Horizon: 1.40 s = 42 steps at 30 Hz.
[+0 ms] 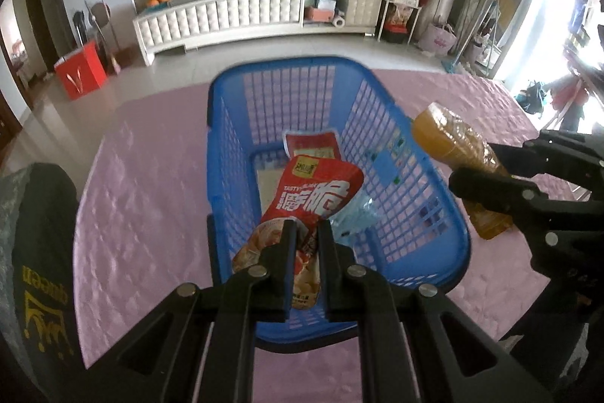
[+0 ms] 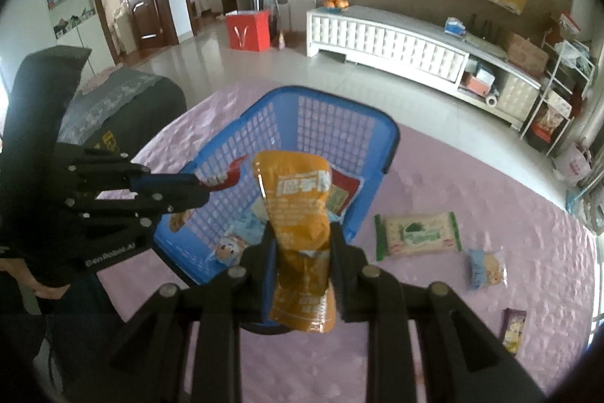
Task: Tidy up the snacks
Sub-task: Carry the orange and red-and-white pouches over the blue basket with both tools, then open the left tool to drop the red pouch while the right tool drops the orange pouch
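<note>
A blue slatted basket (image 1: 287, 67) (image 2: 332, 94) stands on the pink tablecloth. My left gripper (image 1: 306, 240) is shut on a red snack packet (image 1: 315, 199), held over the basket's near end. In the right wrist view that left gripper (image 2: 202, 187) comes in from the left with the red packet (image 2: 222, 178) above the basket's left wall. My right gripper (image 2: 302, 238) is shut on an orange snack packet (image 2: 298, 203), just short of the basket's near right side. The orange packet (image 1: 449, 138) also shows in the left wrist view, outside the right wall. Another red packet (image 1: 311, 144) and light blue packets (image 2: 230, 248) lie inside.
Loose on the cloth right of the basket lie a green-edged packet (image 2: 417, 237), a light blue packet (image 2: 485, 269) and a purple packet (image 2: 513, 329). A dark chair back with yellow print (image 1: 37, 252) stands at the table's left. Tiled floor and a white cabinet (image 1: 234, 14) lie beyond.
</note>
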{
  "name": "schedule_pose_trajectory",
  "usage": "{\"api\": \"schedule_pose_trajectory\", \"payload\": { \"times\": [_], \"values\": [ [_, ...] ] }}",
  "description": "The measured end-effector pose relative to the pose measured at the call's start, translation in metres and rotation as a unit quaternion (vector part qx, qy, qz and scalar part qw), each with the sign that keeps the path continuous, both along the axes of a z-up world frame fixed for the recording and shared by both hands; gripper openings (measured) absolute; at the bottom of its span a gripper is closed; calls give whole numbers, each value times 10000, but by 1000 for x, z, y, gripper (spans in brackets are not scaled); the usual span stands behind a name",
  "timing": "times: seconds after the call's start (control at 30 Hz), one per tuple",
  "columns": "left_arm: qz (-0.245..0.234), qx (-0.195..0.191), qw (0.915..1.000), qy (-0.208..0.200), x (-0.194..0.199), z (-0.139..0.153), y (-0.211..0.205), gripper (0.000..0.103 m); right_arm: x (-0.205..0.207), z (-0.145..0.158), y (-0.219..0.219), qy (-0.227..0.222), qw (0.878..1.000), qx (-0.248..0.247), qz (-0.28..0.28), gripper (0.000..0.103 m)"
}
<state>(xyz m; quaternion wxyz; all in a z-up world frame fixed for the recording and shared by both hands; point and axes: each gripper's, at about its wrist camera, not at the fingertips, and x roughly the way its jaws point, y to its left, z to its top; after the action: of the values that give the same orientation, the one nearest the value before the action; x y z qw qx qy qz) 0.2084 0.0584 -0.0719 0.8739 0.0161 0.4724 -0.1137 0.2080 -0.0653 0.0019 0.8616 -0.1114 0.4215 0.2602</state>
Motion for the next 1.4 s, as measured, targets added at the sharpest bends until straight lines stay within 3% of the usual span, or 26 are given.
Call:
{"api": "schedule_pose_trajectory", "payload": {
  "times": [0.17,0.2,0.23,0.27,0.4,0.47,0.8,1.4],
  "values": [
    [21,-64,9999,127,-1,-11,1,16,-3,-6,5,53,9999,-98,-13,29],
    [34,-33,9999,129,-1,-11,0,22,-4,-5,5,50,9999,-101,-15,29],
    [60,30,9999,120,-2,-10,0,38,-5,-4,5,32,9999,-104,-18,29],
    [116,118,9998,72,-3,-9,-1,47,-6,-3,6,15,9999,-106,-22,29],
    [225,91,9997,1,-8,1,4,48,-12,5,4,-74,9999,-62,-32,29],
    [308,73,9994,-101,-12,10,9,55,-14,8,3,-117,9999,-40,-27,29],
    [556,108,9976,-408,-29,32,20,56,-15,14,18,-186,9997,-93,124,29],
    [775,-84,9968,-170,-34,-3,52,56,-4,-32,60,374,9967,-635,346,29]
  ]
}}
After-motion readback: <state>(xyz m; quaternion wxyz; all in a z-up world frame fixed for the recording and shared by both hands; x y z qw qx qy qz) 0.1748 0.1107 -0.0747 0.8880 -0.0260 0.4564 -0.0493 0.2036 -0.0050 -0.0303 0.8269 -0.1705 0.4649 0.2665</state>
